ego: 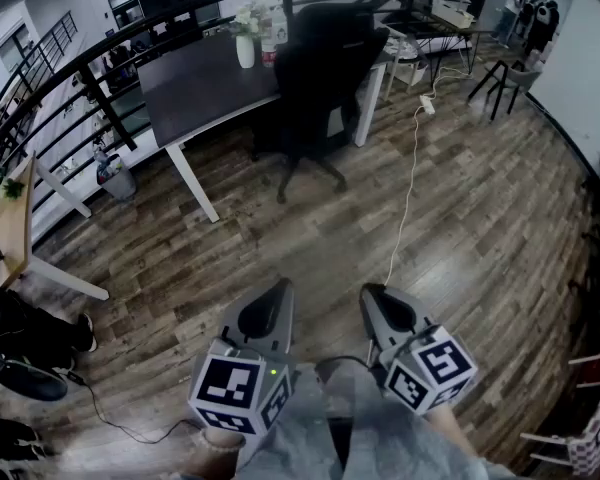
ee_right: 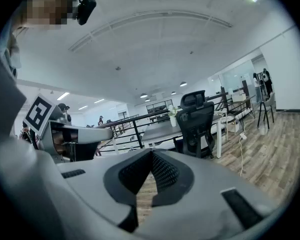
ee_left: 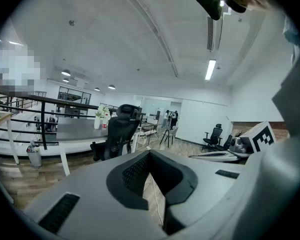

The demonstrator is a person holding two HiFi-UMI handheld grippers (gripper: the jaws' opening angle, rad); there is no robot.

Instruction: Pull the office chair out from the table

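A black office chair (ego: 315,78) is tucked against the front edge of a dark-topped table (ego: 195,83) on white legs, far ahead of me. The same chair (ee_left: 117,134) stands left of centre in the left gripper view, and the chair (ee_right: 197,124) shows right of centre in the right gripper view. My left gripper (ego: 275,290) and right gripper (ego: 372,293) hang side by side low in the head view, well short of the chair. Both are shut with nothing between their jaws.
A white vase with flowers (ego: 245,43) stands on the table. A white cable (ego: 410,183) runs across the wood floor to a power strip (ego: 427,105). A black railing (ego: 70,78) curves behind the table. A light desk (ego: 10,218) sits left, another chair (ee_left: 212,134) further off.
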